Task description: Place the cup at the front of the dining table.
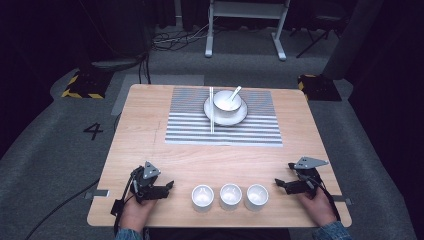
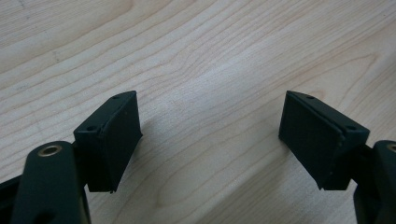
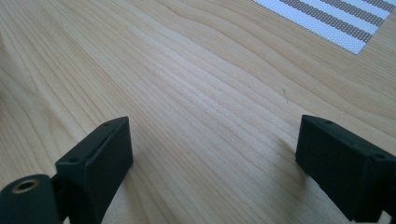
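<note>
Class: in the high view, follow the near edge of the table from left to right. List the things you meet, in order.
Left gripper → first white cup → second white cup → third white cup → right gripper.

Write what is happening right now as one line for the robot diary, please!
left tool: open, empty, on table | right tool: open, empty | three cups: in row between tools | bowl with spoon: on plate, striped mat

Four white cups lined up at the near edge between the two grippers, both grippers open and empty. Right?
Not quite: the high view shows three white cups, not four. The rest holds: they sit in a row at the near edge between the left gripper and right gripper, both open and empty.
</note>
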